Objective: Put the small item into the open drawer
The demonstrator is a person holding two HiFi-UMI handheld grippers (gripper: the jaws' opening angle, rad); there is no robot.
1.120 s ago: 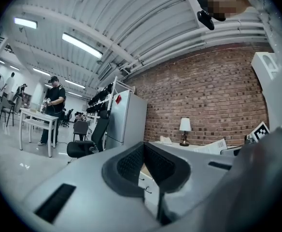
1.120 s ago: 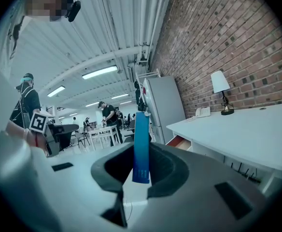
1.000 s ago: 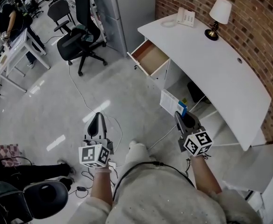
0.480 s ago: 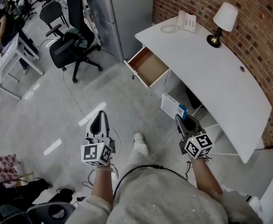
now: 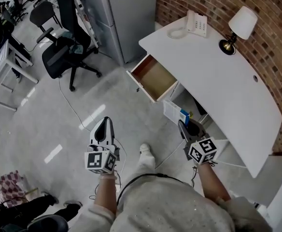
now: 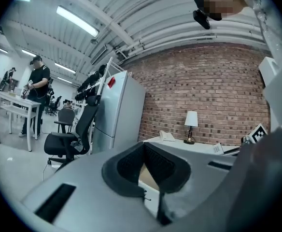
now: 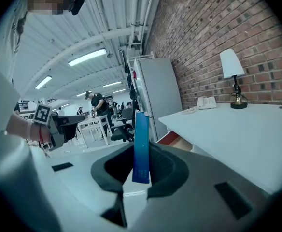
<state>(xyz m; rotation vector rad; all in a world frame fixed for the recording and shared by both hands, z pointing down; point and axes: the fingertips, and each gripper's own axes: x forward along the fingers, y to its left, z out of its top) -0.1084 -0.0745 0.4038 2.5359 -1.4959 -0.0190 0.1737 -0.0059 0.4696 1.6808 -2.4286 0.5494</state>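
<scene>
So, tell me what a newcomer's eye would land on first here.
The long white desk against the red brick wall, with one wood-lined drawer pulled open at its far end. Next, the flat blue-and-white box clamped upright in the right gripper, near the desk's edge; the left gripper is shut and empty.

The right gripper (image 7: 141, 167) has its jaws pressed on a thin blue box (image 7: 141, 139), which stands upright between them. At 3 o'clock is a white desk (image 7: 237, 134). On it, toward 2 o'clock, stand a lamp (image 7: 232, 76) and a telephone (image 7: 207, 102). The open drawer (image 7: 177, 141) shows just at 3 o'clock of the box.
</scene>
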